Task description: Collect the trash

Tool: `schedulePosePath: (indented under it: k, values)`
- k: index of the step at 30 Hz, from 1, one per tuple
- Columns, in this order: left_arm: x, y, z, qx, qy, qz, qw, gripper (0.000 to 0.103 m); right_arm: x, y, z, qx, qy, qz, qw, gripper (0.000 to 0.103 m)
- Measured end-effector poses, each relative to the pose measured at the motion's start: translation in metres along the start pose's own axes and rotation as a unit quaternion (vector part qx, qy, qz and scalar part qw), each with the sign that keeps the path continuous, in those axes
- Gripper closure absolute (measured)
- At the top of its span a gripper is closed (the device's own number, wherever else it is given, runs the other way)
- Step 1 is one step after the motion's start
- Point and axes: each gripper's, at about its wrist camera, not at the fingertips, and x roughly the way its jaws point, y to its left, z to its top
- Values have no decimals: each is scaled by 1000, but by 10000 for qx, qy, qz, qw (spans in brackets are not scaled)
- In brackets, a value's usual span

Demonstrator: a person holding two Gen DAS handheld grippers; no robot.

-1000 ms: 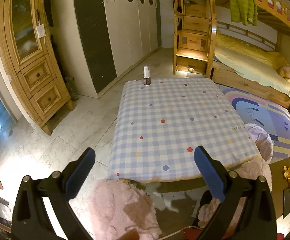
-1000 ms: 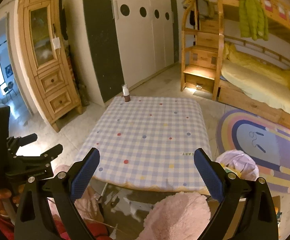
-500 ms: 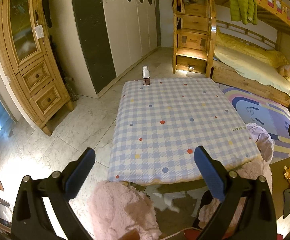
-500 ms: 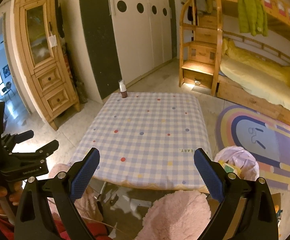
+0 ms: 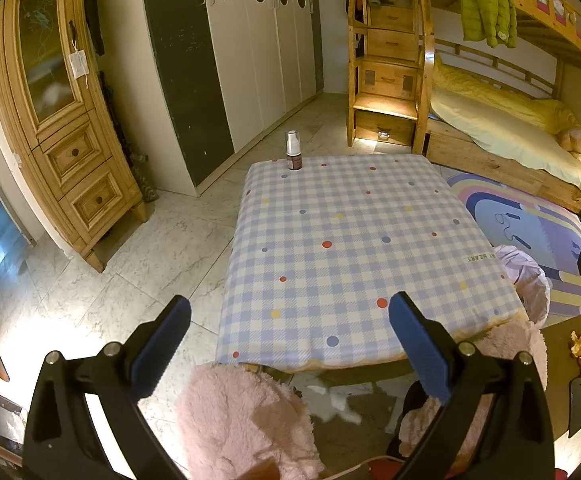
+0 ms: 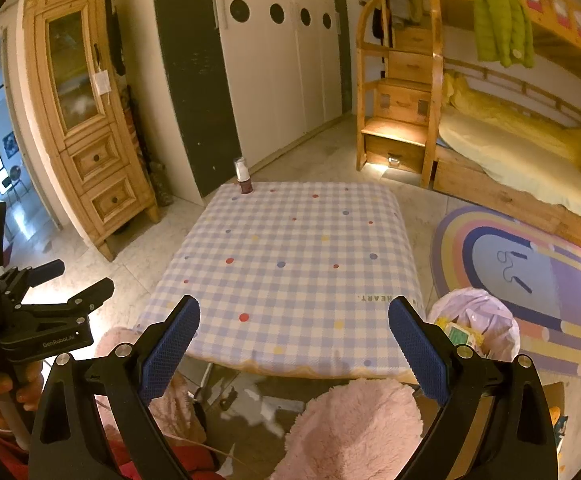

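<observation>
Bottle (image 5: pixel 293 156) alone at table (image 5: pixel 354 248) far corner; both grippers (image 5: pixel 289 334) (image 6: pixel 293 336) held back, fingers spread wide and empty, likely readying a reach.

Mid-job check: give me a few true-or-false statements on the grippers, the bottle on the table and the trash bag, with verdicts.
1. Both grippers are open and hold nothing. True: left gripper, right gripper.
2. The small bottle lies on its side mid-table. False: it stands upright at the table's far corner.
3. The pink trash bag sits on the floor by the table's right side. True.
4. The bag is empty. False: packaging shows inside.
</observation>
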Motion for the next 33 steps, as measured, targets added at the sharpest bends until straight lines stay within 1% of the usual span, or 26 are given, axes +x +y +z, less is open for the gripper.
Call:
schedulePosePath:
  k: [33]
  values:
    - [0,0,2,12,-3,4,10000,7,-1,-2,0,10,1,7,10000,9]
